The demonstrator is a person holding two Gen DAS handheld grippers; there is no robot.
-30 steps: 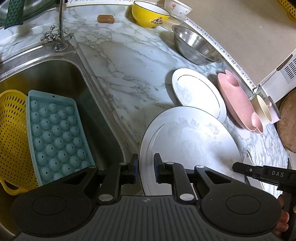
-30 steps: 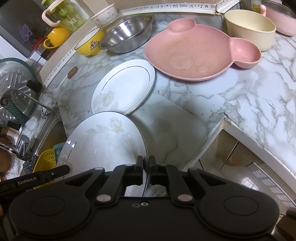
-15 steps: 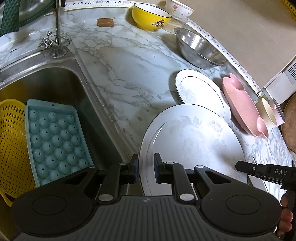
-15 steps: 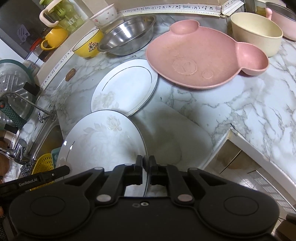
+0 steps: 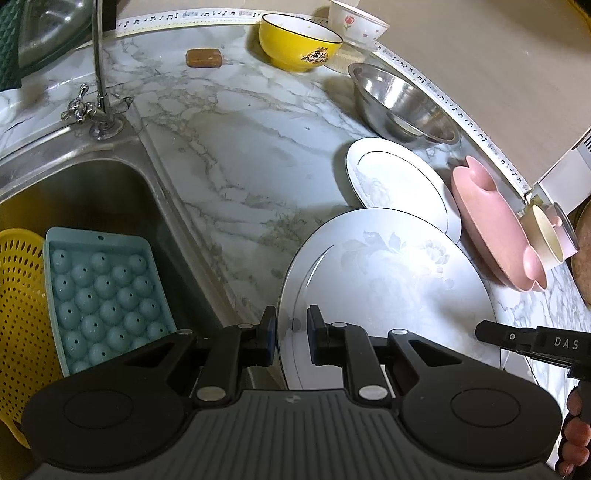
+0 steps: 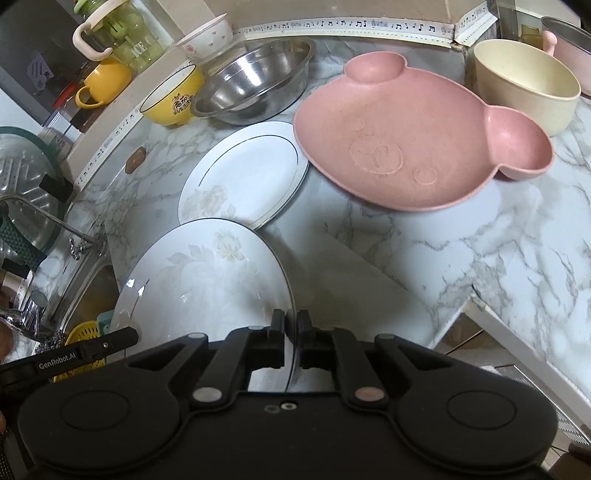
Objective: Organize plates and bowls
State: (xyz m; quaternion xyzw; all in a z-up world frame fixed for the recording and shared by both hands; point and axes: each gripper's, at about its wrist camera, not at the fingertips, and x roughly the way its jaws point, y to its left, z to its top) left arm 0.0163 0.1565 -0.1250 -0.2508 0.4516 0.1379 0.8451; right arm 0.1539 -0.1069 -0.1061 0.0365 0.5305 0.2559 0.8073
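A large white plate with a faint flower print (image 5: 388,280) (image 6: 207,284) hangs above the marble counter, held at two sides. My left gripper (image 5: 291,330) is shut on its rim nearest the sink. The opposite rim sits in my right gripper (image 6: 291,334), also shut on it. Just beyond lies a smaller white plate (image 5: 399,184) (image 6: 247,177), its near edge covered by the large plate's far rim. Behind are a pink bear-shaped plate (image 6: 399,147), a steel bowl (image 6: 255,81), a yellow bowl (image 5: 299,44), a cream bowl (image 6: 524,85) and a small white bowl (image 5: 356,22).
To the left is a steel sink (image 5: 92,192) holding a teal ice tray (image 5: 103,295) and a yellow colander (image 5: 22,314), with a tap (image 5: 98,74) behind it. The counter's front edge (image 6: 517,332) drops off at the right. A brown soap bar (image 5: 203,58) lies near the back wall.
Both grippers have carried the large plate a little further over the counter toward the dishes at the back. Its far rim now covers more of the smaller plate's near edge.
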